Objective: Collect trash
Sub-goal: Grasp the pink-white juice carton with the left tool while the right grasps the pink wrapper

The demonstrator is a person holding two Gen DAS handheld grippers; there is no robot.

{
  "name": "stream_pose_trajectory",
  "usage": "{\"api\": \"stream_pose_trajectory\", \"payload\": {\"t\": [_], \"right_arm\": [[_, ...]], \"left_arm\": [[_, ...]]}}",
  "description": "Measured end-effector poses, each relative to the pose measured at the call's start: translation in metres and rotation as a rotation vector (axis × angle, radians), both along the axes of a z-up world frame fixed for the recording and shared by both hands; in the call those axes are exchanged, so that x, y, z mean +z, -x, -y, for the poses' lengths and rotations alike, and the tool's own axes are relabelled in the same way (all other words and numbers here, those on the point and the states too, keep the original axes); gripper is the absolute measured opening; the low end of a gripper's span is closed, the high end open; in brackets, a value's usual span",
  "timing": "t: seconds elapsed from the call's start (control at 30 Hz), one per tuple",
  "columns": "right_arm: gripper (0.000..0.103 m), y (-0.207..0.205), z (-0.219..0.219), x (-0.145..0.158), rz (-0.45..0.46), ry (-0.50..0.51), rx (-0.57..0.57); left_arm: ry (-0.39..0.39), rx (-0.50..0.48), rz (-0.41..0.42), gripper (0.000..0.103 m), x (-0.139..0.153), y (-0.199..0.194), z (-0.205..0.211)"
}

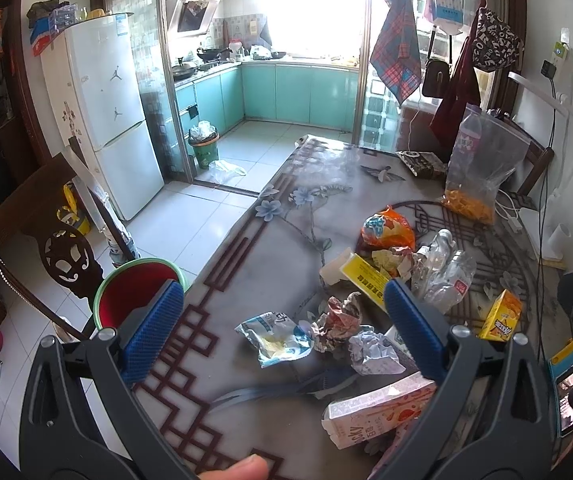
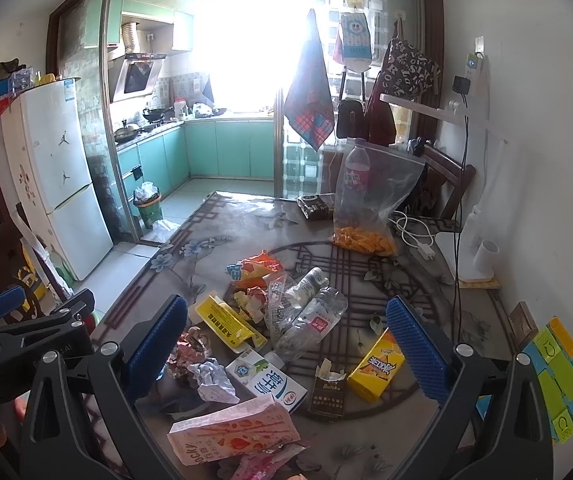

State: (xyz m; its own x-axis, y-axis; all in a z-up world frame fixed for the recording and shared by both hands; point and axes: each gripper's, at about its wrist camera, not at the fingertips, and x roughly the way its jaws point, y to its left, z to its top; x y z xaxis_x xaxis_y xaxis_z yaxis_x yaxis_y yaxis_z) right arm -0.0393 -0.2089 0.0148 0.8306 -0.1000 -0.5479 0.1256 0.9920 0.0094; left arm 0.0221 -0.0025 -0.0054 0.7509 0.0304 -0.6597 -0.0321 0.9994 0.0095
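Blue-padded left gripper [image 1: 284,318] and right gripper [image 2: 286,346], both spread wide, empty, above littered table [image 2: 214,216]. Lower centre of right view: pink "Pocky" box [image 2: 232,434]. Centre right: dark "Baisha" cigarette pack [image 2: 327,396], beside yellow juice carton [image 2: 374,368]. Centre: milk carton [image 2: 266,380], crushed bottles [image 2: 306,320], crumpled paper [image 2: 212,380]. Left edge of left view: red bin [image 1: 134,296].

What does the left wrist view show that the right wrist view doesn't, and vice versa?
Only the left wrist view shows the red bin beside the table and the blue-white wrapper. Only the right wrist view shows the dark cigarette pack and milk carton. Both show the Pocky box, the yellow juice box, and open, empty tongs.
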Motion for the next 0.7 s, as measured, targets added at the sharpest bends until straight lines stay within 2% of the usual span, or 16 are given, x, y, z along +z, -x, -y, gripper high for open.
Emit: {"api": "stream_pose_trajectory", "payload": {"t": [0.13, 0.23, 0.3, 0.37, 0.47, 0.63, 0.7], "right_arm": [[0.096, 0.001, 0.000, -0.003, 0.011, 0.003, 0.014], [0.096, 0.007, -0.003, -0.014, 0.047, -0.006, 0.110], [0.096, 0.004, 0.003, -0.034, -0.060, -0.045, 0.101], [0.096, 0.000, 0.015, -0.058, -0.191, -0.154, 0.134], [0.096, 0.005, 0.034, -0.101, -0.359, -0.278, 0.125], [0.096, 0.014, 0.039, -0.173, -0.588, -0.538, 0.128], [0.087, 0.014, 0.028, -0.190, -0.632, -0.552, 0.141]], "left_arm": [[0.001, -0.002, 0.000, 0.098, 0.000, 0.000, 0.001], [0.013, -0.026, 0.006, 0.098, -0.002, 0.000, 0.002], [0.032, -0.055, 0.004, 0.098, -0.006, -0.001, 0.003], [0.041, -0.067, 0.003, 0.098, -0.011, -0.001, 0.003], [0.052, -0.092, -0.011, 0.098, -0.026, -0.001, 0.001], [-0.009, -0.235, -0.139, 0.098, -0.064, -0.006, 0.015], [-0.003, -0.268, -0.174, 0.098, -0.075, -0.005, 0.018]]}}
